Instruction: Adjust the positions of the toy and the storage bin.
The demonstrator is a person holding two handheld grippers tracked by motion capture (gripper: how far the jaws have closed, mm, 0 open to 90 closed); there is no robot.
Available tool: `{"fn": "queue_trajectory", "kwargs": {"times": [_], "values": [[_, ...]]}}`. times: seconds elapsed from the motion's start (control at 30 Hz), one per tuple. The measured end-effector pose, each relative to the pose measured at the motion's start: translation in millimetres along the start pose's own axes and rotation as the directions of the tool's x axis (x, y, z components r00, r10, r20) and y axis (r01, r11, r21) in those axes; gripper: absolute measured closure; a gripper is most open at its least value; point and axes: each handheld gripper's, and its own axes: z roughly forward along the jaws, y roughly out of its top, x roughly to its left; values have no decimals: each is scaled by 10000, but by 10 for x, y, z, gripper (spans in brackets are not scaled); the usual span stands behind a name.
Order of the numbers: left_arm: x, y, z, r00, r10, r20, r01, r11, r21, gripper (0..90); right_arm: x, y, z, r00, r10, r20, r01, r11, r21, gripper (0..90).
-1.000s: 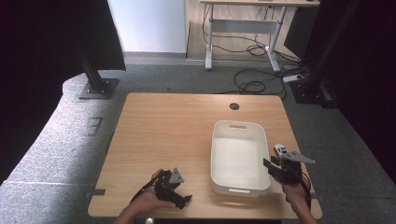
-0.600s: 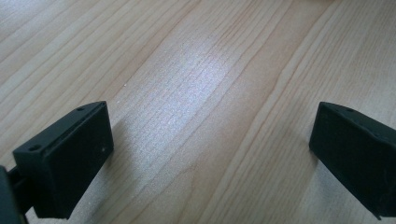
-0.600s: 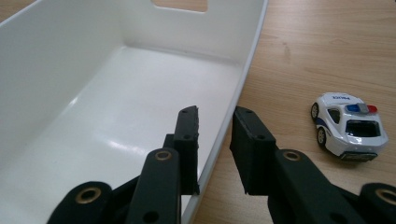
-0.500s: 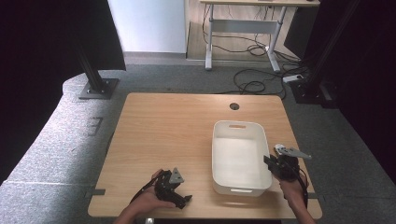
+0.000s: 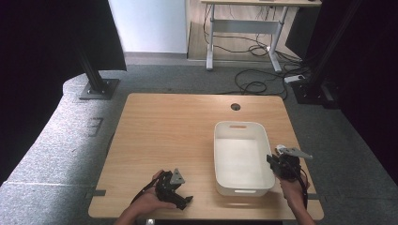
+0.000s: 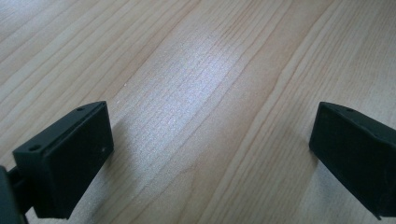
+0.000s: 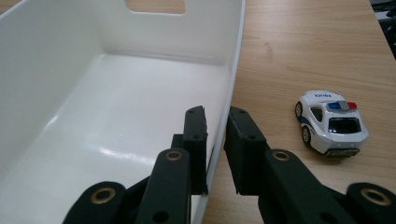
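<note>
- Left hand-held gripper (image 5: pixel 180 200): rests on the tabletop (image 5: pixel 178 126) at the near edge, left of centre, held in the person's left hand (image 5: pixel 148 204). In the left gripper view its two black jaws stand spread wide, with bare wood grain between them.
- Right hand-held gripper (image 7: pixel 215 140): at the near right of the tabletop, held in the person's right hand (image 5: pixel 292 190). Its jaws have just been closing and now pinch the right wall of the white tub (image 7: pixel 140 116), one jaw inside the tub and one outside.
- White tub (image 5: pixel 241 157): rectangular, open-topped plastic, right of centre on the tabletop, long side running near to far. A handle slot is cut in its far end wall.
- Toy police car (image 7: pixel 331 122): white with a blue and red light bar, standing on its wheels on the tabletop just right of the tub, apart from its wall, seen in the right gripper view.
- Round cable hole (image 5: pixel 235 107): in the tabletop, beyond the tub's far end.
</note>
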Motion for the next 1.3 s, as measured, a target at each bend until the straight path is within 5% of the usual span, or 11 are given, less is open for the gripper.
{"fn": "queue_trajectory", "kwargs": {"times": [1.3], "values": [[-1,-3,0,10000,-13,7,13,10000,-20,1,335,99,212,9992,401,70,-399,9989,-227,777]]}}
